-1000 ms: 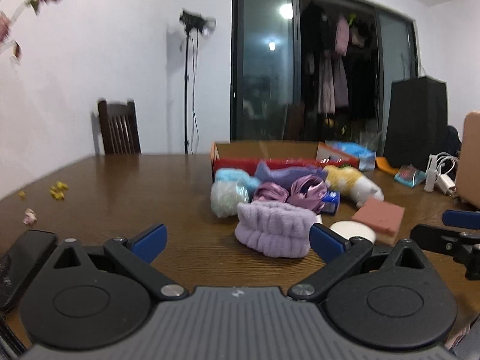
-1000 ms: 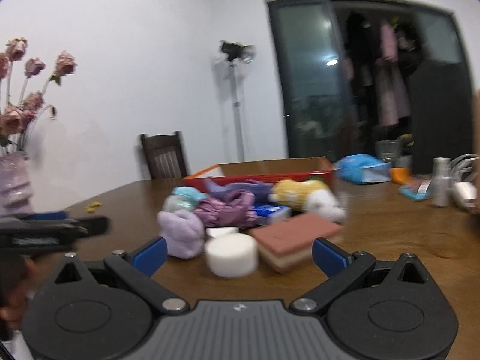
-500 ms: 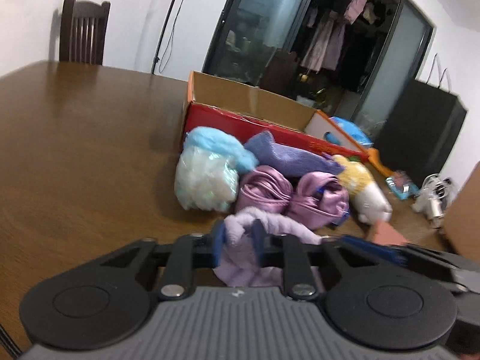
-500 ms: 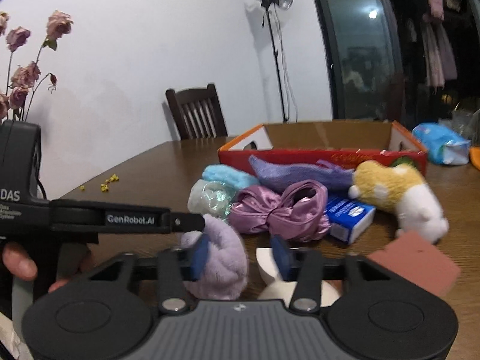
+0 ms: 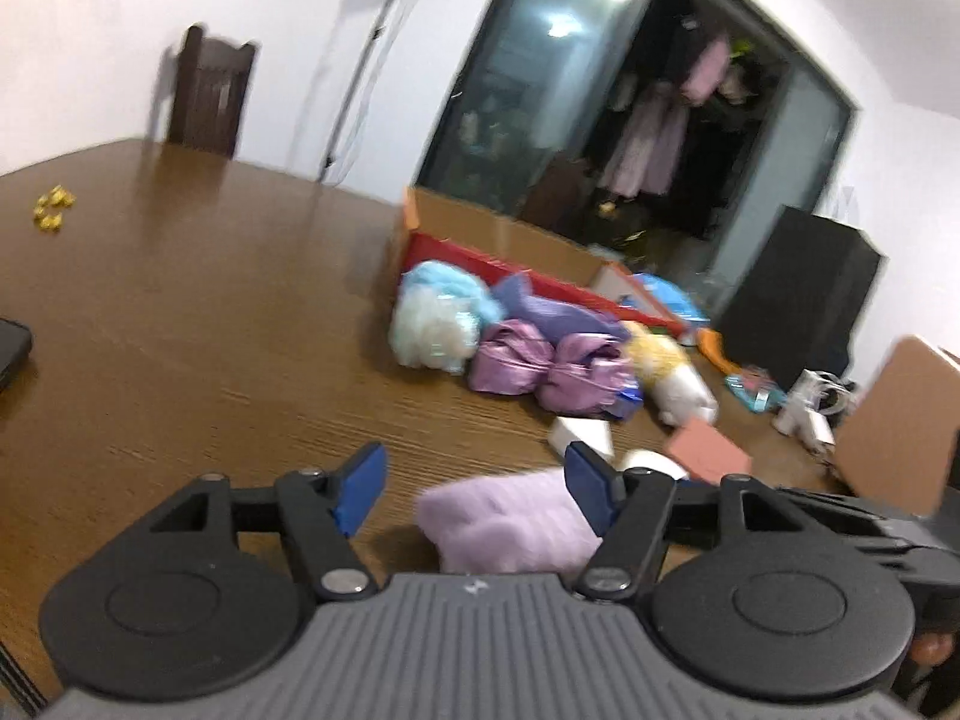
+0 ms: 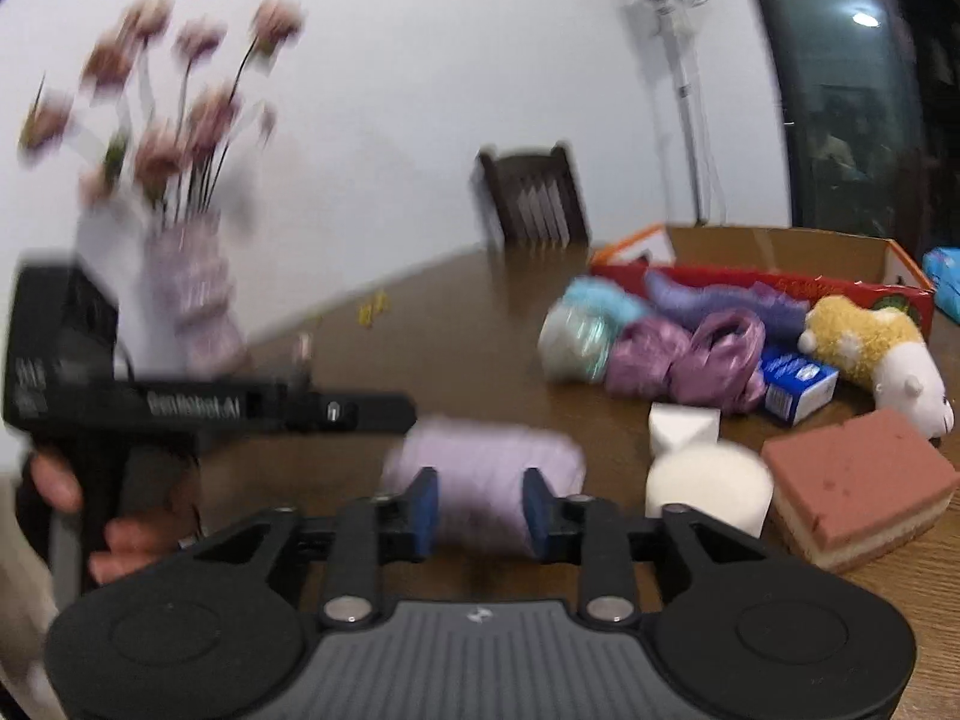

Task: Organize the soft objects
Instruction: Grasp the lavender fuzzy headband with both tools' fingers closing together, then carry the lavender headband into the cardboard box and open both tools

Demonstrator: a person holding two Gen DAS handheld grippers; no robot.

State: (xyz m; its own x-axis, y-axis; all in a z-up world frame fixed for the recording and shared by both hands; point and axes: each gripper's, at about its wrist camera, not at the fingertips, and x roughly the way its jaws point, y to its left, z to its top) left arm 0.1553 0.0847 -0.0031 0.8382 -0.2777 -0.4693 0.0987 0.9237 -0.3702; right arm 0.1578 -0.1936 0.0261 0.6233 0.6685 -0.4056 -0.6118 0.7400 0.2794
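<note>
A lilac fuzzy headband (image 6: pixel 486 462) is held just above the brown table (image 5: pixel 180 330), apart from the pile of soft things. My right gripper (image 6: pixel 478 510) has its blue pads pressed into it from both sides, and the jaws are starting to open. My left gripper (image 5: pixel 475 486) is opening too: the headband (image 5: pixel 510 522) lies between its fingers against the right one, with a gap to the left one. In the right wrist view a hand holds the left gripper's black body (image 6: pixel 210 408) at the left. Behind the pile stands a red cardboard box (image 6: pixel 780 252).
The pile holds a blue-white pouf (image 5: pixel 438 324), purple satin scrunchies (image 5: pixel 540 360), a yellow-white plush (image 6: pixel 870 348), a blue packet (image 6: pixel 798 384), white sponges (image 6: pixel 708 486) and a pink sponge (image 6: pixel 858 480). A flower vase (image 6: pixel 192 288) stands left; a phone (image 5: pixel 9 348) lies at the table's edge.
Both grippers closed on the lilac headband and drew it back from the pile. Since half a second ago the left jaws have spread wide; the right jaws have widened slightly.
</note>
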